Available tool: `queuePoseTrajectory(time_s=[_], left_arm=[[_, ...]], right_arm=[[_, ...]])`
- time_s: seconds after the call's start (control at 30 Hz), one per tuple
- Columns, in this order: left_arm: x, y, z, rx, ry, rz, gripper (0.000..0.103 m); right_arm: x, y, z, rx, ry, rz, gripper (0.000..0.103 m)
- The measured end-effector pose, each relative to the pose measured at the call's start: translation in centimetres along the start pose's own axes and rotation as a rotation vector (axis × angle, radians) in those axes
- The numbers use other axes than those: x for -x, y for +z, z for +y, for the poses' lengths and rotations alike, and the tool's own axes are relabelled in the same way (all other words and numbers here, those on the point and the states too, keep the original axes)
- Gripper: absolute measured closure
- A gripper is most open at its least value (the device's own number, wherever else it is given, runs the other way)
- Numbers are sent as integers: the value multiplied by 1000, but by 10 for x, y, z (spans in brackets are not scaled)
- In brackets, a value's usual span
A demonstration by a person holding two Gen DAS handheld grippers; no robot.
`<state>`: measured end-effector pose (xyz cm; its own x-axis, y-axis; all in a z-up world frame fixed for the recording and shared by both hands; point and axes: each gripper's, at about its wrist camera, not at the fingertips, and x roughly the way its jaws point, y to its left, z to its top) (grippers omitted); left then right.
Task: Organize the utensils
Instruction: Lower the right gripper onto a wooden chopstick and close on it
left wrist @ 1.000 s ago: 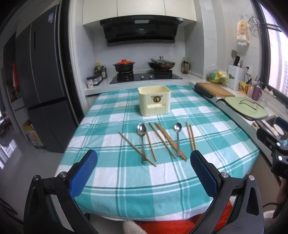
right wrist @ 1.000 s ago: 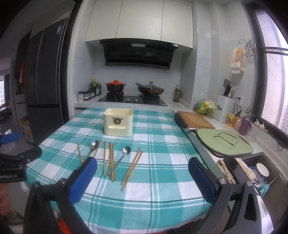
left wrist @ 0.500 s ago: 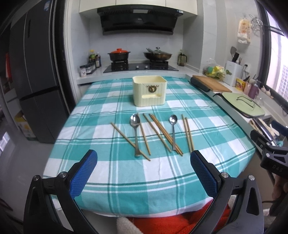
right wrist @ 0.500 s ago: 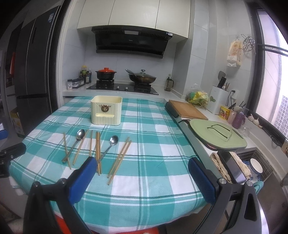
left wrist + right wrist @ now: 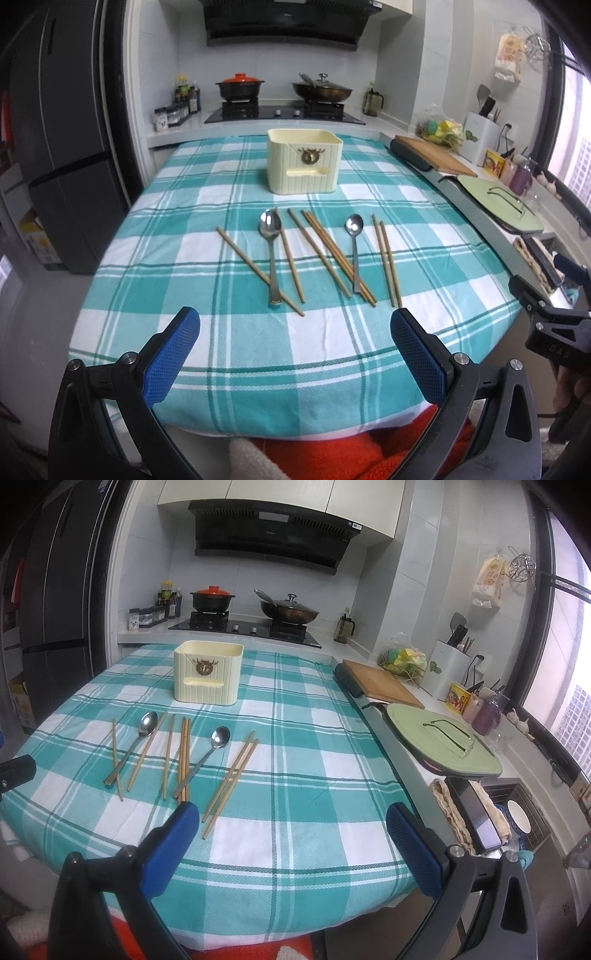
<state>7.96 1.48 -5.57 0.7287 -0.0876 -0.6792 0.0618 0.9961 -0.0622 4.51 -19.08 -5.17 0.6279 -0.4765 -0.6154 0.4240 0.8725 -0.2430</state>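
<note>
Both grippers' jaws wide (empty-handed)

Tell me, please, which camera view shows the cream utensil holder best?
The left wrist view: the cream utensil holder sits central and faces the camera squarely. The right wrist view shows it whole too, but off to the left and slightly angled.

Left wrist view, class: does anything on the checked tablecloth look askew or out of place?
Yes. The wooden chopsticks lie fanned at different angles, not paired. One single chopstick crosses under the handle of the larger steel spoon. The cream utensil holder stands upright behind them. Nothing looks spilled or broken.
</note>
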Motion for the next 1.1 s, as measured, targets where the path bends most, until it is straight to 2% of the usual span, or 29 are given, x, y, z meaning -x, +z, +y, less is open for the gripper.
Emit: queuePoseTrajectory(time_s=[0.2, 0.43, 0.67, 0.8, 0.87, 0.93, 1.0, 1.1], left_arm=[[-24, -2, 5, 11, 3, 62, 0], [-65, -7, 27, 59, 33, 158, 0], [-112, 10, 68, 152, 84, 217, 0], [-145, 25, 81, 176, 119, 247, 0], [-162, 32, 85, 184, 129, 261, 0], [-180, 37, 87, 188, 149, 279, 0], [-198, 41, 90, 200, 168, 296, 0], [-217, 45, 92, 229, 187, 317, 0]], right_arm=[[-17, -1, 3, 12, 3, 43, 0], [-49, -3, 7, -17, 109, 103, 0], [-108, -2, -4, -98, 228, 198, 0], [-150, 1, -5, -105, 209, 236, 0], [-167, 6, -3, -114, 230, 247, 0], [-183, 11, 2, -108, 248, 248, 2], [-199, 14, 11, -90, 232, 253, 13], [-221, 16, 23, -77, 212, 282, 16]])
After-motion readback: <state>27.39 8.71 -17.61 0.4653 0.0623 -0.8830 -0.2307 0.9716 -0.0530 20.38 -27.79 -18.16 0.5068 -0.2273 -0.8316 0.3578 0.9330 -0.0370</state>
